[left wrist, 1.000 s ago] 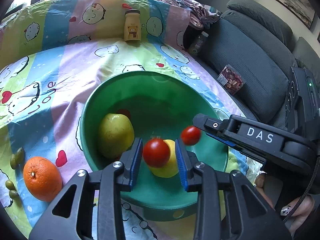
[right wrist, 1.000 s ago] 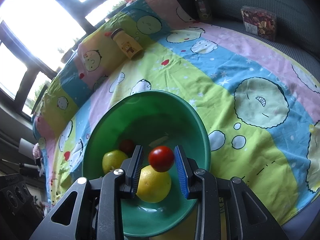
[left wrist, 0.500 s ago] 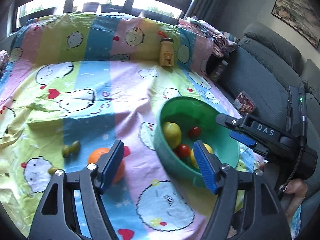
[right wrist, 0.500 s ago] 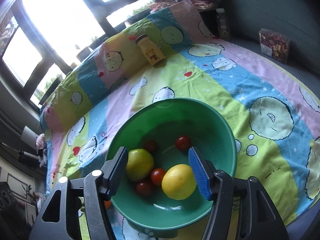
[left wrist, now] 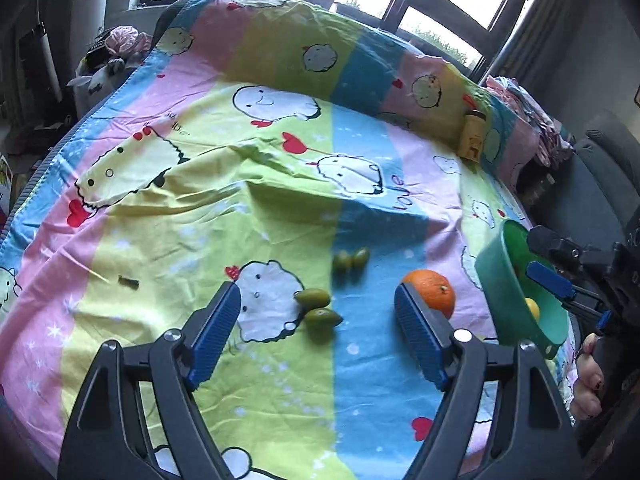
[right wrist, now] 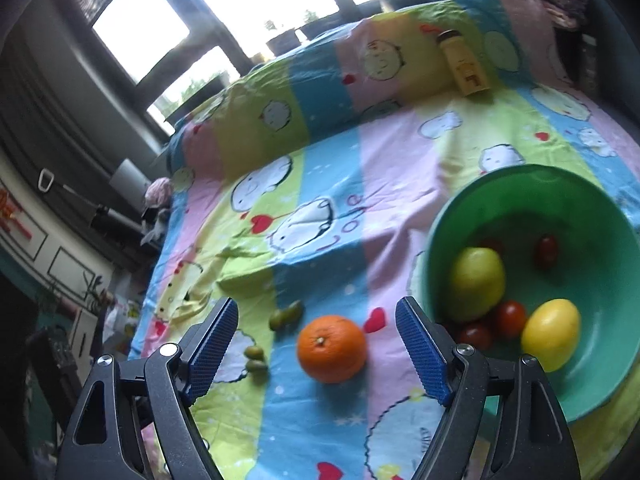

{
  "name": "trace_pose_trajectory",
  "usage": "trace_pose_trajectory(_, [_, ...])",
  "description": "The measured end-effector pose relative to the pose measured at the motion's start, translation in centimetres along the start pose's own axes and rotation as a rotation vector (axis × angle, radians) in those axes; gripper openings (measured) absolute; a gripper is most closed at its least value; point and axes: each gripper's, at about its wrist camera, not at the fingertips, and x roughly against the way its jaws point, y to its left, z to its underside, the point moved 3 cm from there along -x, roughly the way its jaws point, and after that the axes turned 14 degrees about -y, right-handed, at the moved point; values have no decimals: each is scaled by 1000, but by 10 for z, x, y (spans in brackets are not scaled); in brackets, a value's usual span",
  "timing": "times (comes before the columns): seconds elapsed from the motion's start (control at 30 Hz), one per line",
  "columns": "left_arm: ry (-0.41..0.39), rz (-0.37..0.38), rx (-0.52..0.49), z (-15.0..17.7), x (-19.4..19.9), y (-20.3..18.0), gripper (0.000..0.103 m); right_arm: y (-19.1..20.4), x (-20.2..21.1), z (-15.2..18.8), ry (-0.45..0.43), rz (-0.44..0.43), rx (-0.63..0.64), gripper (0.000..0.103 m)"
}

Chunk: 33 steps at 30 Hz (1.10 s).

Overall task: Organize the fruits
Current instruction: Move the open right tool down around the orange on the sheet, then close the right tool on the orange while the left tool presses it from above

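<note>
A green bowl (right wrist: pixel 592 196) on the cartoon bedsheet holds a green apple (right wrist: pixel 476 278), a yellow lemon (right wrist: pixel 551 334) and several cherry tomatoes (right wrist: pixel 509 318). An orange (right wrist: pixel 331 349) lies on the sheet left of the bowl, with several small green fruits (right wrist: pixel 285 317) further left. My right gripper (right wrist: pixel 318 350) is open and empty, above the orange. My left gripper (left wrist: pixel 316 332) is open and empty, above two green fruits (left wrist: pixel 318 307); the orange (left wrist: pixel 430 293) sits by its right finger and the bowl (left wrist: pixel 500 280) is at far right. The right gripper (left wrist: pixel 560 276) shows over the bowl.
A yellow bottle (right wrist: pixel 464 62) stands at the back of the sheet and also shows in the left wrist view (left wrist: pixel 472 136). A grey sofa (left wrist: pixel 600 200) is to the right. A small dark scrap (left wrist: pixel 128 281) lies on the sheet at left. Windows are behind.
Both grippers let their cherry tomatoes go into the bowl, opened wide, drew back and swung left. The left now faces the green fruits, the right the orange.
</note>
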Motion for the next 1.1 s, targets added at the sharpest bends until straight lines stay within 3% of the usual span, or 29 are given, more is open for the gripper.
trace_pose_trajectory(0.13, [66, 22, 8, 14, -15, 1, 78, 18, -27, 20, 83, 35, 62, 81])
trace_pose_trajectory(0.3, [94, 50, -25, 25, -22, -13, 78, 14, -54, 39, 165, 82, 60, 81])
trace_pose_trajectory(0.53, [117, 136, -35, 36, -28, -33, 78, 4, -70, 48, 201, 150, 64, 81])
trace_pose_trajectory(0.63, [133, 149, -35, 40, -31, -38, 78, 5, -77, 52, 206, 161, 121, 81])
trace_pose_trajectory(0.73, [134, 151, -57, 43, -31, -43, 78, 4, -81, 59, 216, 173, 187, 81])
trace_pose_trajectory(0.8, [124, 140, -75, 43, -30, -45, 78, -2, -84, 62, 224, 171, 161, 81])
trace_pose_trajectory(0.9, [127, 124, -85, 43, -32, -44, 78, -6, -87, 64, 238, 157, 107, 69])
trace_pose_trajectory(1.1, [117, 63, -96, 37, -29, -30, 78, -4, -84, 66, 243, 152, 112, 68])
